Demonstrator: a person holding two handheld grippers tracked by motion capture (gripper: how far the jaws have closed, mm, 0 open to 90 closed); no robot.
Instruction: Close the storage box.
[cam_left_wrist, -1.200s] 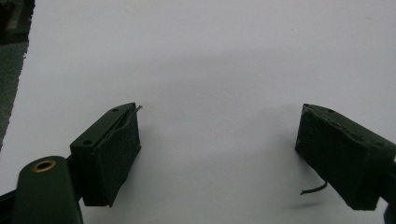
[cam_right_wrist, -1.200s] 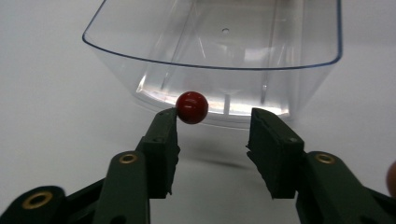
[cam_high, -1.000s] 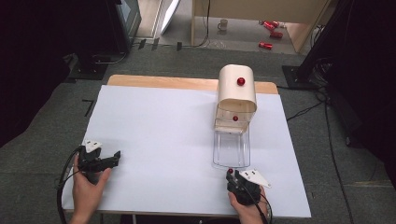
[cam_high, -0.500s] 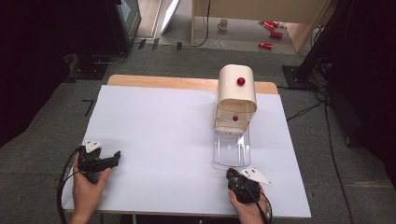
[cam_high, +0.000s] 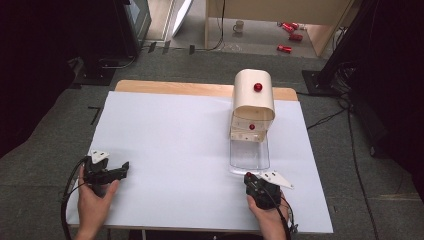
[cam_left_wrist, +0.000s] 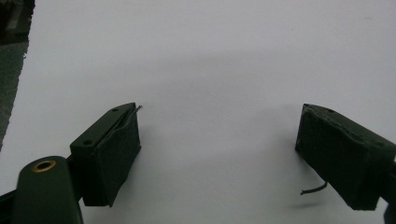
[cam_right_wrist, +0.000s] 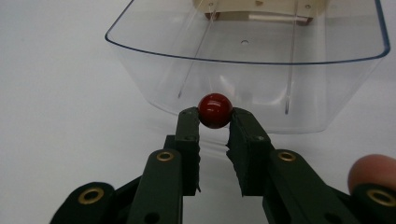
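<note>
A wooden table (cam_high: 175, 87) carries a white sheet (cam_high: 175, 145). On the sheet stand a wooden bread-box-like case (cam_high: 253, 97) and its clear tray (cam_high: 249, 157).

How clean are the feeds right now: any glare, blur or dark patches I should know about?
Right gripper view: the red knob between the right gripper tips is sharp, with a small highlight; the clear drawer shows faint reflections. Left gripper view: soft overall, the left gripper casting a diffuse shadow on the white sheet. High view: sheet evenly lit, room edges very dark.
</note>
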